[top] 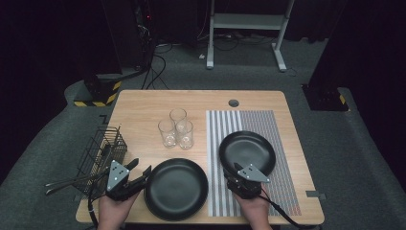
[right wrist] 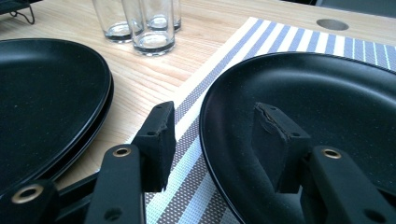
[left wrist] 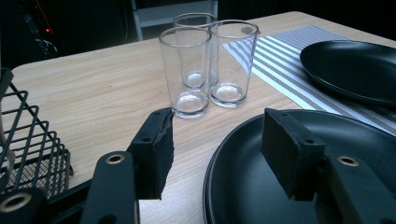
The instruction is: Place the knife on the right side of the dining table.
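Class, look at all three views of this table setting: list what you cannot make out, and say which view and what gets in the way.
- Cutlery in the wire basket: high view, too dark and small to tell the pieces apart.
- Whether the left plate is one plate or a stack: right gripper view hints at a second rim, unclear.
- Right plate near rim: high view, covered by the right gripper.
- Rear glass: left gripper view, partly behind two others.

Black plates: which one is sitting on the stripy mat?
The black plate on the right, by the right hand-held gripper, lies on the striped mat. The other black plate, nearer the left hand-held gripper, rests on bare wood.
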The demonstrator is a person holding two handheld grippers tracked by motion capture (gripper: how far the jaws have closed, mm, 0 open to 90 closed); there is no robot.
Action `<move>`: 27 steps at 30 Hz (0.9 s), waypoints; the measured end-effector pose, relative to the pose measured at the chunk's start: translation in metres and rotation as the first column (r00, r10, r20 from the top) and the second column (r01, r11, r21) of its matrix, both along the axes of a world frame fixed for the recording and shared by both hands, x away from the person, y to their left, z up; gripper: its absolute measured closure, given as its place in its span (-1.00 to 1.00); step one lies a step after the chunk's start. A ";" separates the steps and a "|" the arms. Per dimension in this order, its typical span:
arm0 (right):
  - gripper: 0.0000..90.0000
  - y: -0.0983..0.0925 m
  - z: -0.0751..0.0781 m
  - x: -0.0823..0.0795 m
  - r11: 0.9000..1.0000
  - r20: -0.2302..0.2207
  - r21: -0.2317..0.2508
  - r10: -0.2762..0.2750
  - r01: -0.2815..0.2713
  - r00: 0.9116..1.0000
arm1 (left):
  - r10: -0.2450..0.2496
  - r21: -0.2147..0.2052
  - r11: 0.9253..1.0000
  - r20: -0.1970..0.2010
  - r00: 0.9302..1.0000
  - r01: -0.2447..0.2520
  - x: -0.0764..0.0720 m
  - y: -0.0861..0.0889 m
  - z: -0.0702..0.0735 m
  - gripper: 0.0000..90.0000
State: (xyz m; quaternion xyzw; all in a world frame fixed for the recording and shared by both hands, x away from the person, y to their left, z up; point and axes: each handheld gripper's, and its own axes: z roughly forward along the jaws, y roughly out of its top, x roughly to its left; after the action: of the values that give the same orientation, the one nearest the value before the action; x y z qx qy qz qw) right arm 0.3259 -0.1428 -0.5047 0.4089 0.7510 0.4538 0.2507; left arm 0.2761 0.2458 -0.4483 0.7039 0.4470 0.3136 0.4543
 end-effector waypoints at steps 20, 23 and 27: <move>0.05 0.004 -0.002 -0.003 1.000 0.021 -0.009 0.026 -0.026 0.999 | 0.041 -0.021 0.999 0.066 0.997 -0.039 -0.007 0.013 0.018 0.00; 0.05 0.004 -0.003 -0.003 1.000 0.019 -0.003 0.025 -0.025 0.999 | 0.046 -0.024 0.999 0.067 0.997 -0.045 -0.007 0.015 0.019 0.00; 0.05 0.004 -0.003 -0.003 1.000 0.022 0.003 0.027 -0.027 0.999 | 0.052 -0.016 0.999 0.069 0.996 -0.051 -0.009 0.017 0.021 0.01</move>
State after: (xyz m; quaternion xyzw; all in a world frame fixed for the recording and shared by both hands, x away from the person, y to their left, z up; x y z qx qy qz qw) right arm 0.3233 -0.1389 -0.5073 0.3941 0.7529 0.4629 0.2522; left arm 0.2675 0.2629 -0.4269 0.6776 0.4513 0.3463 0.4660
